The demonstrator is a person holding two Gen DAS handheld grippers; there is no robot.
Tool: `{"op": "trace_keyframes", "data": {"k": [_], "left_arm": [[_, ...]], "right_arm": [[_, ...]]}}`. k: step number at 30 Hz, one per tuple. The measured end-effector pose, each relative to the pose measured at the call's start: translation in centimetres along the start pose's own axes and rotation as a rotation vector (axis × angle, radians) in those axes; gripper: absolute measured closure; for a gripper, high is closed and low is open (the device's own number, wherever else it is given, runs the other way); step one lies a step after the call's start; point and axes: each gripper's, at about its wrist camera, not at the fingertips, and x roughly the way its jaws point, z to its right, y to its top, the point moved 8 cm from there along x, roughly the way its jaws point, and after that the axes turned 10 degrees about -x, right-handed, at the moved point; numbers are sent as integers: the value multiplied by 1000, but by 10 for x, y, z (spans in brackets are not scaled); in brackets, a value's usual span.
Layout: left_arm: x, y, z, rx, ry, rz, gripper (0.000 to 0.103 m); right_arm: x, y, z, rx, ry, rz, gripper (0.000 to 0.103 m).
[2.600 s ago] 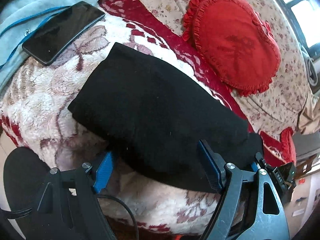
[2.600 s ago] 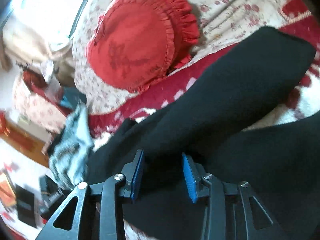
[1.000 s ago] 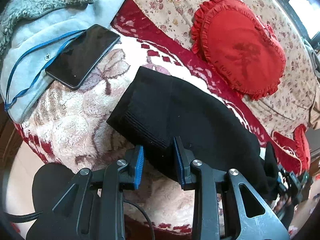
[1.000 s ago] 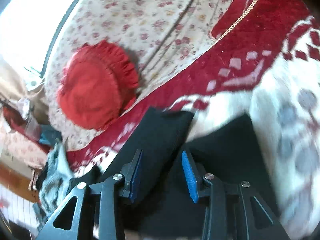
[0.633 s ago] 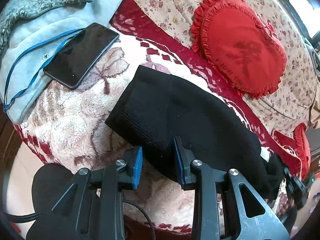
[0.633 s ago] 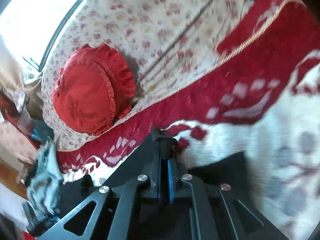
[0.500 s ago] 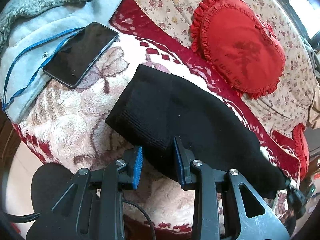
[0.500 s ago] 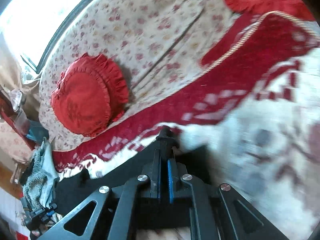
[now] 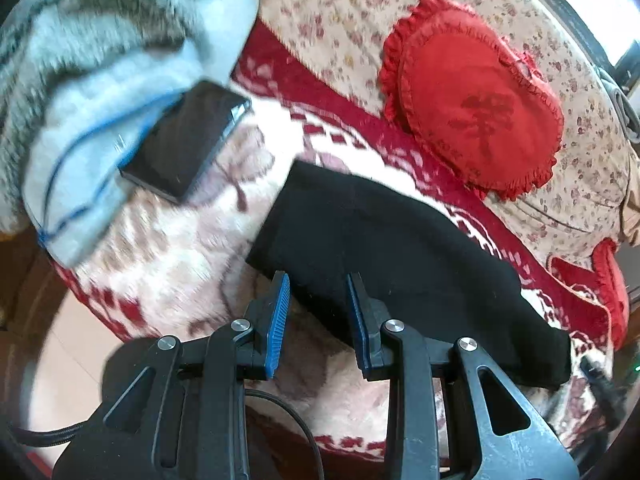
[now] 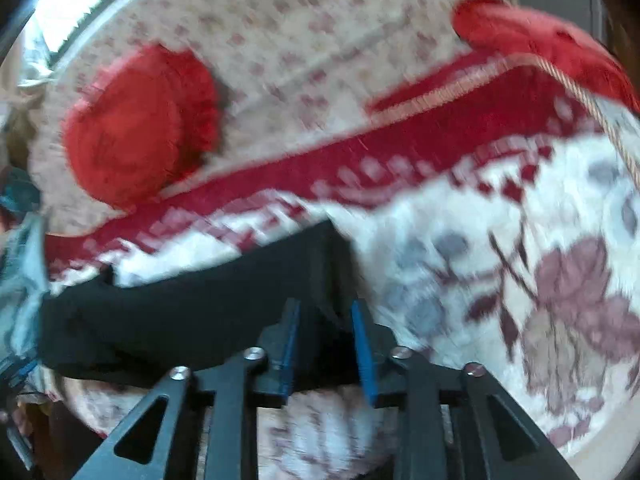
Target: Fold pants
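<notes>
The black pants (image 9: 392,268) lie folded into a long narrow strip on the red and white fleece blanket (image 9: 192,256). My left gripper (image 9: 316,312) is open, its blue pads either side of the near edge of the strip's left end. In the right wrist view the pants (image 10: 192,312) stretch to the left, and my right gripper (image 10: 326,340) is open with the strip's right end lying between its jaws. That view is blurred by motion.
A black phone (image 9: 184,142) rests on a light blue fleece garment (image 9: 92,128) at the left. A red heart-shaped cushion (image 9: 476,100) leans on the floral sofa back (image 9: 340,12); it also shows in the right wrist view (image 10: 132,128). Another red cushion (image 10: 532,36) lies far right.
My right gripper has opened and let go of the end of the pants, which now lies on the blanket. My left gripper has opened a little wider and drawn back slightly.
</notes>
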Motion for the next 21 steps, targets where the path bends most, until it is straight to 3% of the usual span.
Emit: {"op": "trace_keyframes", "data": {"k": [3,8,13,18,19,21], "left_arm": [[-2,2,3,-4,-24,2,60],[11,-1,15,-21,-53,-28,50],[26,-12,42,35,-68,-57,49],[48,-25,60,83,-72,-112,49],[51,-27,61,92,-67,-117,49],[56,-29,61,111,-54,-114,49]], "right_arm": [[0,10,-57,-71,232,16,72],[26,14,-156,-225,445,-4,72],[83,38,-210,-250,504,-59,71],[158,39,-243,-229,552,-235,68],[167,35,-248,-216,571,-263,72],[168,40,-255,-267,543,-228,88]]}}
